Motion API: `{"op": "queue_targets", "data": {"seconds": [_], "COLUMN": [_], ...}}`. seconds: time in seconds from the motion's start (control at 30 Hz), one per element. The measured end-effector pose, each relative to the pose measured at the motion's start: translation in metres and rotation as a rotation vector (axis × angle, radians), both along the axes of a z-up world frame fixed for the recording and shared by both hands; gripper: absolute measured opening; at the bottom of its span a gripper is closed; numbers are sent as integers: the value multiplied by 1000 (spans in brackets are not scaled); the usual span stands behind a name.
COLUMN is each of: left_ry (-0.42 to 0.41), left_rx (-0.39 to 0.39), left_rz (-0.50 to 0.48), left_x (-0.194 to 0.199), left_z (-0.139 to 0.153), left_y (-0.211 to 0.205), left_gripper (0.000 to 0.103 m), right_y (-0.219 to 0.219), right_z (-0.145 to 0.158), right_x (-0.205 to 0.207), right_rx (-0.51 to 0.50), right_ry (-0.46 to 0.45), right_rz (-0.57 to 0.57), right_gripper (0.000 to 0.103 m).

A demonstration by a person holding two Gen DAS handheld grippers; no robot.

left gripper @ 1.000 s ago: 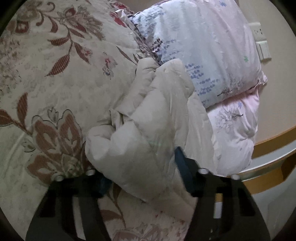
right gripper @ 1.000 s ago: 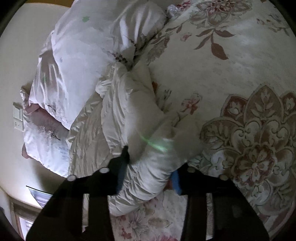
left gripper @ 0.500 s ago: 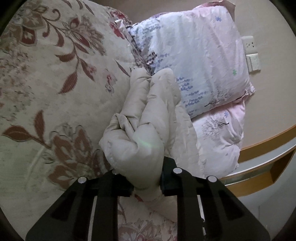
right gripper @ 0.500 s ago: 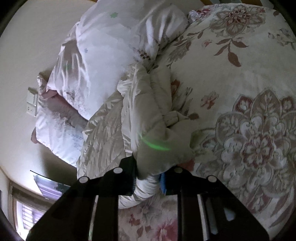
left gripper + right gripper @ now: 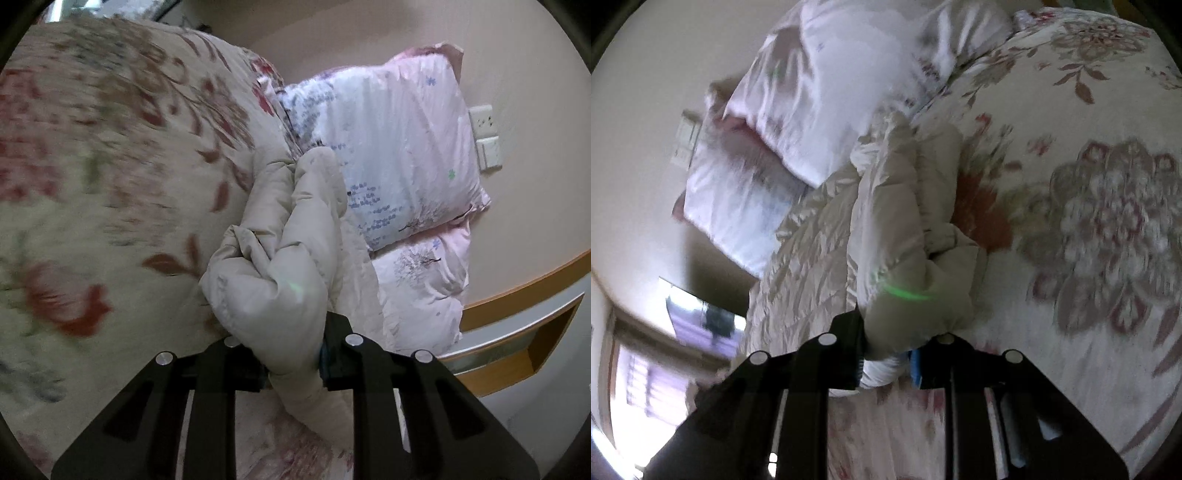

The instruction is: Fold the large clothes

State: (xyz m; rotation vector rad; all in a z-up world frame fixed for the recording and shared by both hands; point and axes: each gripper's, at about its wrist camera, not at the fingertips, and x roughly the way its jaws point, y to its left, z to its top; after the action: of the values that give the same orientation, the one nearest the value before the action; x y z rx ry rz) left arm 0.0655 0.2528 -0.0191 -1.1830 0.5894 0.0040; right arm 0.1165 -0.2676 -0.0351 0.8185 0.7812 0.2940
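Note:
A puffy cream padded jacket (image 5: 284,266) lies bunched on a floral bedspread (image 5: 110,177). My left gripper (image 5: 291,360) is shut on a thick fold of the jacket, which bulges up between the black fingers and hides the pads. In the right wrist view the same jacket (image 5: 886,229) stretches away toward the pillows. My right gripper (image 5: 890,363) is shut on another bunched part of it, lifted a little off the floral bedspread (image 5: 1089,221).
Two pink and white flowered pillows (image 5: 399,173) lean against the wall at the head of the bed, seen too as pillows (image 5: 827,92). A wall socket and switch (image 5: 484,136) sit beside them. A wooden shelf (image 5: 517,332) runs below. A bright window (image 5: 646,380) shows low left.
Both grippers have closed on the jacket, from jaws spread around it to pinching its folds. Both have pulled back and up, dragging the bunched jacket away from the pillows.

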Motion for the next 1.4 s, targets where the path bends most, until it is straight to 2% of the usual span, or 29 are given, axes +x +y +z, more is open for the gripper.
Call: {"op": "queue_targets", "data": {"seconds": [0.17, 0.3, 0.4, 0.43, 0.53, 0.6, 0.67, 0.73, 0.87, 0.97, 1.1, 1.23, 1.4], "left_ry": [2, 4, 9, 15, 23, 19, 18, 18, 19, 20, 21, 24, 29], "left_rx": [8, 2, 4, 5, 14, 29, 40, 43, 44, 50, 58, 54, 56], "left_rz": [32, 49, 39, 38, 38, 41, 46, 52, 66, 71, 72, 70, 66], "left_x": [-36, -54, -56, -55, -54, -53, -53, -53, -52, -52, -51, -52, -51], "left_z": [-2, -5, -8, -9, -10, -8, -8, -8, -9, -9, -10, -11, -13], "left_y": [13, 17, 17, 17, 16, 15, 14, 13, 12, 11, 10, 11, 11], "left_gripper": [19, 19, 21, 21, 26, 29, 30, 33, 36, 37, 38, 40, 42], "right_y": [20, 32, 34, 31, 20, 22, 40, 68, 132, 177, 215, 238, 241], "right_z": [-12, -14, -13, -12, -3, 16, 38, 53, 67, 66, 59, 52, 40], "right_x": [-23, -39, -48, -51, -62, -67, -69, -62, -38, -23, -8, -1, 4], "right_rx": [-80, -148, -222, -245, -331, -466, -561, -609, -638, -668, -713, -756, -781], "right_ry": [-2, -6, 11, 22, 15, -36, -132, -209, -293, -311, -297, -277, -241], "right_rz": [91, 120, 104, 75, -36, -145, -162, -98, 71, 182, 248, 263, 259], "right_gripper": [19, 21, 36, 45, 54, 54, 54, 54, 46, 43, 42, 42, 42]}}
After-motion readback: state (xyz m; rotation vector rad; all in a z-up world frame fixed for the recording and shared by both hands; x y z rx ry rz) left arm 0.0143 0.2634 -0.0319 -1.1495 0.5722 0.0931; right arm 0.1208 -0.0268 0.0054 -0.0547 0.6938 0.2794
